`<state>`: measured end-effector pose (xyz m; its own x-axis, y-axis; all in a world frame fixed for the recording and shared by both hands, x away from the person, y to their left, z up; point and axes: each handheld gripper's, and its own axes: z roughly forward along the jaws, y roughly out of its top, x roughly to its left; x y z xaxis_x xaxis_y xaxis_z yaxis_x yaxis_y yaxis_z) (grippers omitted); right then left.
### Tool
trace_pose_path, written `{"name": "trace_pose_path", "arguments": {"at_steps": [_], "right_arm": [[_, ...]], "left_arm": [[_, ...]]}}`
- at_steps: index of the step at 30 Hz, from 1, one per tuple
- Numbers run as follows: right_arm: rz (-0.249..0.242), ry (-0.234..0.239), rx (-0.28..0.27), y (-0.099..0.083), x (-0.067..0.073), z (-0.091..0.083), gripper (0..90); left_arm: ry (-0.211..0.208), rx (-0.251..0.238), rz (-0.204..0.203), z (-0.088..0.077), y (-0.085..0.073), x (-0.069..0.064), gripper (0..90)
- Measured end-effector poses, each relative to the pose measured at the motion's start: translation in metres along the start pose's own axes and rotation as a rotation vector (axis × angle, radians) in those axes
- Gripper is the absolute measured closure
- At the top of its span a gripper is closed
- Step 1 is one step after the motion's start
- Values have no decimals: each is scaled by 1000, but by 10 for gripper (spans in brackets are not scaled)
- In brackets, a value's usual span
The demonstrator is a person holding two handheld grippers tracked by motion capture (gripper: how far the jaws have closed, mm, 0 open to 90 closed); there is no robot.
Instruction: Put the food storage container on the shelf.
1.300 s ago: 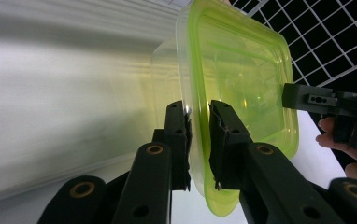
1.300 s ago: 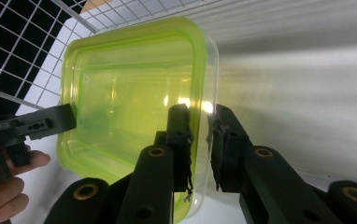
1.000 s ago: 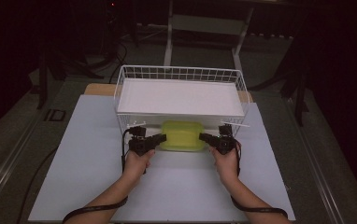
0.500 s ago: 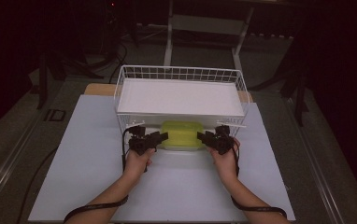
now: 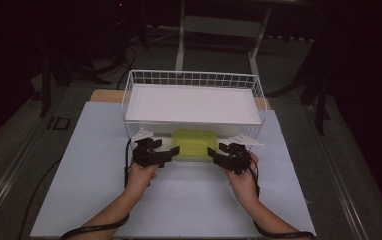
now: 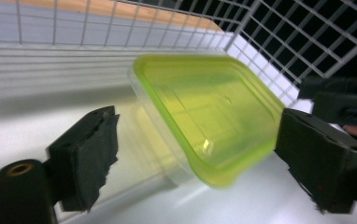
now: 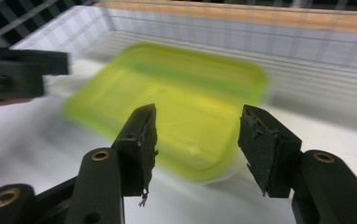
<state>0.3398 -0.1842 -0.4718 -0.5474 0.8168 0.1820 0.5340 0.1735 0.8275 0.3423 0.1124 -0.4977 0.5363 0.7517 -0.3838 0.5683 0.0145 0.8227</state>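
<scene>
Black jaws of the left gripper (image 5: 168, 153) and right gripper (image 5: 218, 155) stand wide apart and empty, both now drawn slightly back from the green-lidded box (image 5: 195, 144) on the table (image 5: 79, 190) against the wire basket (image 5: 193, 79).

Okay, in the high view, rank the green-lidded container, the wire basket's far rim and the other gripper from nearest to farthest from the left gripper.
1. Green-lidded container: just right of the left gripper.
2. Right gripper: across the container, on the right.
3. Wire basket's far rim: well beyond, at the back of the table.
</scene>
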Motion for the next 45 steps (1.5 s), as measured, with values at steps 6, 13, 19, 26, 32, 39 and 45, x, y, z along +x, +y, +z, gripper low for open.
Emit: {"name": "trace_pose_path", "arguments": {"at_steps": [6,13,19,26,32,39,45], "right_arm": [[-71,54,2,-6,21,-8,483],[-66,78,45,-18,31,0,583],[-75,91,128,-29,36,13,898],[-80,93,164,-31,43,29,900],[-72,67,177,-30,42,45,899],[-40,40,162,-23,30,55,899],[-39,27,150,-17,27,64,899]], "left_arm": [[-9,11,59,-19,-5,-10,1],[-20,-4,142,-37,-8,-17,1],[20,6,156,-45,-18,-15,1],[34,4,155,-50,-28,-10,1],[13,73,158,-47,-33,-5,1],[13,91,159,-42,-39,-5,1],[7,96,177,-39,-40,-7,1]]}}
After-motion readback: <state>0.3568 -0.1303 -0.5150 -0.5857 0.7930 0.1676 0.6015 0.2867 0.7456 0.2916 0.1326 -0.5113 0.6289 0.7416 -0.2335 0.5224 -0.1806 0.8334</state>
